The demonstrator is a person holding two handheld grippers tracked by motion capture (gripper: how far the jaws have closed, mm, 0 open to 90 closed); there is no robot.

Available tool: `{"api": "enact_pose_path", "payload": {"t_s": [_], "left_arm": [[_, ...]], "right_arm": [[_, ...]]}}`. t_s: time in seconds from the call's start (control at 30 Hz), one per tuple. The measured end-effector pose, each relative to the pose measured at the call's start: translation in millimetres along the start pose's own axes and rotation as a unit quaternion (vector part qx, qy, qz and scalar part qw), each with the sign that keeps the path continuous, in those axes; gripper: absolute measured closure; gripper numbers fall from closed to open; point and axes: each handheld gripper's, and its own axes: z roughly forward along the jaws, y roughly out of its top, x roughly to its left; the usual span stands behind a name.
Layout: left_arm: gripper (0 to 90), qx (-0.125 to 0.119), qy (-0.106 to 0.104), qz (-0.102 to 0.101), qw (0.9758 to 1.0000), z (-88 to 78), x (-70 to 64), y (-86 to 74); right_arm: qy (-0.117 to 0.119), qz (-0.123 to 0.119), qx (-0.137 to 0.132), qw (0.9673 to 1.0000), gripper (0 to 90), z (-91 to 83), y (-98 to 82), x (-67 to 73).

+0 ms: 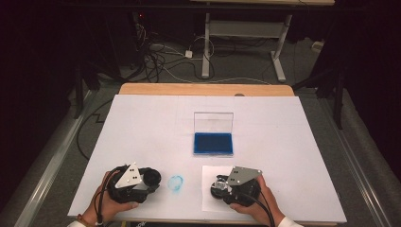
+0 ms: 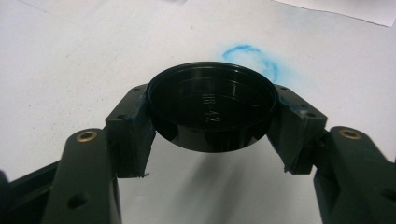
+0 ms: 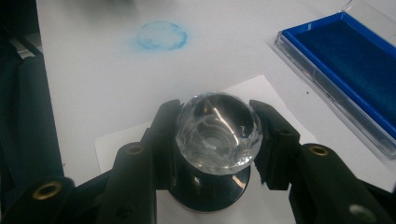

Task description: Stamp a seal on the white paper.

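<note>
In the high view the left tool sits under its grey plate near the table's front edge, its jaws hard to make out. The left gripper view shows them clamped on a round black cap, held above the white sheet, with tiny raised lettering too small to read. Just right lies a smudged blue ring stain. Farther back is the open blue ink pad. The right tool grips a stamp with a clear knob, its black base touching a paper slip.
</note>
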Motion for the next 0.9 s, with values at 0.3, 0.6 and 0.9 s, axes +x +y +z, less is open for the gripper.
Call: {"api": "enact_pose_path", "payload": {"t_s": [0.3, 0.6, 0.9], "left_arm": [[36.2, 0.000, -0.001, 0.000, 1.0000, -0.1, 0.1, -0.3], [36.2, 0.000, -0.001, 0.000, 1.0000, -0.4, -0.1, -0.4], [36.2, 0.001, -0.001, 0.001, 1.0000, 0.0, -0.1, -0.5]], "right_arm": [[0.001, 0.001, 0.000, 1.0000, 56.8, 0.1, -0.8, -0.6], [-0.003, -0.001, 0.004, 1.0000, 56.8, 0.0, -0.4, 0.8], [-0.003, -0.001, 0.005, 1.0000, 56.8, 0.1, -0.5, 0.9]]}}
